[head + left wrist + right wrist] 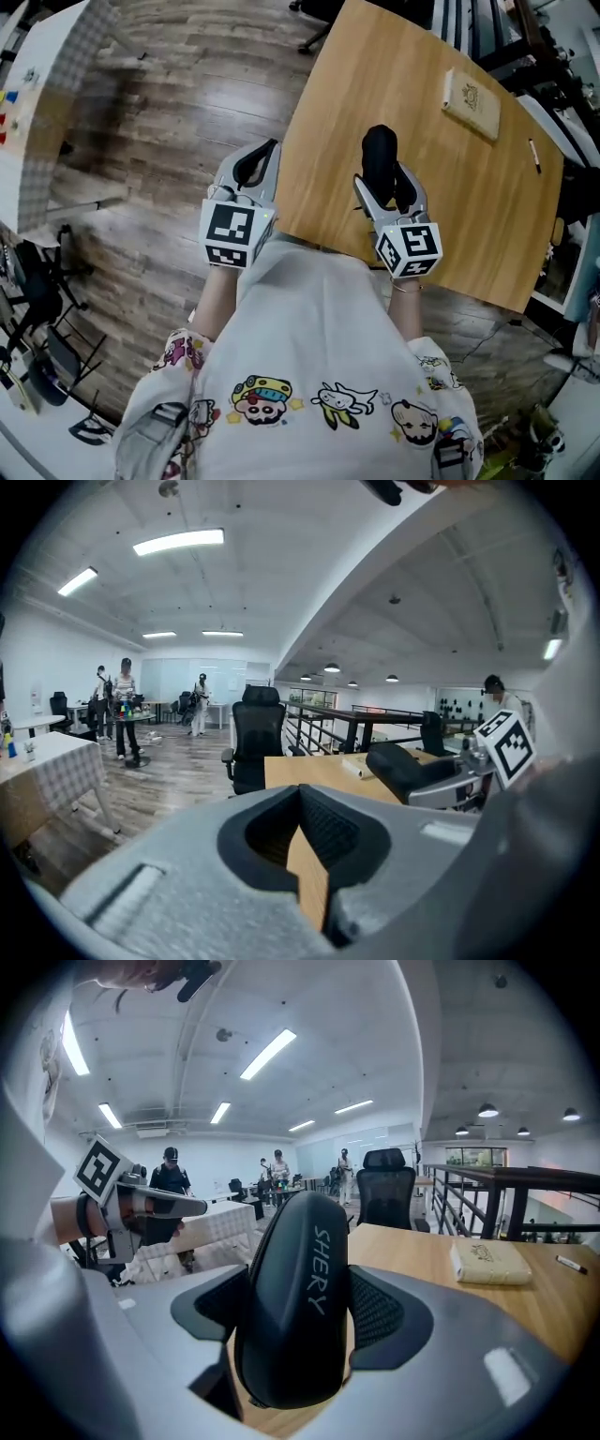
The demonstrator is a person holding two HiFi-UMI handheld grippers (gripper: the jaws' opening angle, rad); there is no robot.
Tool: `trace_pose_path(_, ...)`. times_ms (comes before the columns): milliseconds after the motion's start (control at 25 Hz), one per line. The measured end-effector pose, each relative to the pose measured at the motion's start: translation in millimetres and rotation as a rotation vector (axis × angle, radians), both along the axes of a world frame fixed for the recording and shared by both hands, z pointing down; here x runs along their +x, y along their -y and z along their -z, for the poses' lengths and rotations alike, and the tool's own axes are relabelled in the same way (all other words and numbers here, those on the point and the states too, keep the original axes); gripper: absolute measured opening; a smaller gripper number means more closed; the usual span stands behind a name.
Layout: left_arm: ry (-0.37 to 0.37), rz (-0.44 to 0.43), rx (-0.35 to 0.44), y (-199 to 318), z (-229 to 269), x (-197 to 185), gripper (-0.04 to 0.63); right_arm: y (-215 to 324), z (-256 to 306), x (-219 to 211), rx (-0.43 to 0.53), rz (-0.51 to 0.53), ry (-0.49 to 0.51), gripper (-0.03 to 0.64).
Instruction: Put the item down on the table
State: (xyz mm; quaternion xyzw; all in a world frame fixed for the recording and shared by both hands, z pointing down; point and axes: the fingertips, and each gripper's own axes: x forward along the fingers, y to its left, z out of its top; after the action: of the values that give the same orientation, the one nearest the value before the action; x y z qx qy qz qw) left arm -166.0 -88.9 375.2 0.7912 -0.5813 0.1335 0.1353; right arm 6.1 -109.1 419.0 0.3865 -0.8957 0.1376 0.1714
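My right gripper (384, 186) pinches a black glasses case (379, 150) over the near part of the wooden surface (412, 94). My left gripper (251, 171) is pressed together and empty, beside the surface's left edge.

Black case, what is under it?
The wooden table shows under the black case in the right gripper. The case hides the spot right below it.

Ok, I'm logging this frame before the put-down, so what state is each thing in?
Right tool: shut on the black case.
Black case: closed, held over the table.
Left tool: shut, empty.
Cream book: closed, lying flat on the table.
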Motion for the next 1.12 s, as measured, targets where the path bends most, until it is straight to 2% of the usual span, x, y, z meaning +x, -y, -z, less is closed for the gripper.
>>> trace_pose_path(360,0.001,-0.113,-0.035,28.0,-10.5,35.4,0.000,6.3,-0.2,49.2,-0.011,-0.138,-0.006,0.339)
trace_pose_path(720,-0.011,-0.133,-0.048,49.4,-11.7,69.4,0.000,17.7,3.6,81.6,-0.008,-0.149,-0.029,0.339)
trace_pose_path(1120,-0.016,-0.144,-0.064,58.6,-21.2,82.7,0.000,34.0,-6.0,88.2,-0.013,-0.134,-0.063,0.339)
